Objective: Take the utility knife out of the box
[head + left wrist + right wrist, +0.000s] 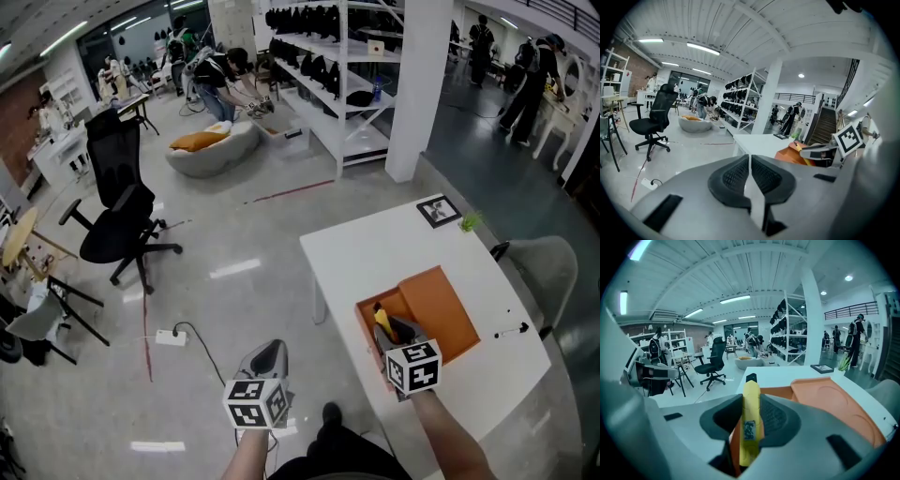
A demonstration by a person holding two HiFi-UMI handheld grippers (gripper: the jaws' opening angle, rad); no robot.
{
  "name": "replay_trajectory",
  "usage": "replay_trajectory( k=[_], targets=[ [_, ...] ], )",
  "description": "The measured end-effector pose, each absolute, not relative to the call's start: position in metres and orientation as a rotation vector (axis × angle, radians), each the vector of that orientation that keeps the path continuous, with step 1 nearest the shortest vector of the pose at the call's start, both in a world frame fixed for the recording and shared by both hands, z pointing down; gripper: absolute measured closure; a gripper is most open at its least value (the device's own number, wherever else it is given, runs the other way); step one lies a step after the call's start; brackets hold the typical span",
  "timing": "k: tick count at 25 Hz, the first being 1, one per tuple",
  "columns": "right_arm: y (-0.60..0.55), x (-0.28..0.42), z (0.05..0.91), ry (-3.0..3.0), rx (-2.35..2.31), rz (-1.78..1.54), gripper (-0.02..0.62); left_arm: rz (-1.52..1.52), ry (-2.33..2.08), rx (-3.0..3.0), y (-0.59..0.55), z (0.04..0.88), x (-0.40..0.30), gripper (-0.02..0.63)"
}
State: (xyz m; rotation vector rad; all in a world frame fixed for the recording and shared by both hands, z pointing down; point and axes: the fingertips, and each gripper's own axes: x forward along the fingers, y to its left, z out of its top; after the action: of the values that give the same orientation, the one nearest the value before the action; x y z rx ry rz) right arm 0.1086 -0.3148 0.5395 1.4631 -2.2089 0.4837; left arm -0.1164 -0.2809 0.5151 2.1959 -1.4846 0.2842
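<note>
On the white table (375,248) stands an orange box (441,309) with its lid folded open to the right. My right gripper (389,330) hangs just above the box's open left part, shut on a yellow utility knife (382,320). In the right gripper view the knife (751,413) stands between the pads, black tip pointing forward, with the box (834,399) below and behind it. My left gripper (267,356) is off the table's left side above the floor. Its jaws (750,176) are shut with nothing between them. From there the box (787,153) shows to the right.
A black pen (511,330) lies near the table's right edge. A marker card (438,210) and a small green plant (471,222) sit at the far end. A grey chair (548,267) stands to the right, a black office chair (117,211) and a power strip (171,337) to the left.
</note>
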Motion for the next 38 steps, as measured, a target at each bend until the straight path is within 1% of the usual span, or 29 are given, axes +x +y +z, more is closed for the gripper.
replay_trajectory(
  k=[24, 38],
  targets=[
    [-0.283, 0.104, 0.458, -2.408, 1.602, 0.354, 0.482, 0.273, -1.507, 2.241, -0.256, 0.498, -0.109, 0.584],
    [-0.261, 0.089, 0.415, -2.545, 1.627, 0.322, 0.482, 0.254, -1.529, 2.24, -0.243, 0.492, -0.117, 0.584]
  ],
)
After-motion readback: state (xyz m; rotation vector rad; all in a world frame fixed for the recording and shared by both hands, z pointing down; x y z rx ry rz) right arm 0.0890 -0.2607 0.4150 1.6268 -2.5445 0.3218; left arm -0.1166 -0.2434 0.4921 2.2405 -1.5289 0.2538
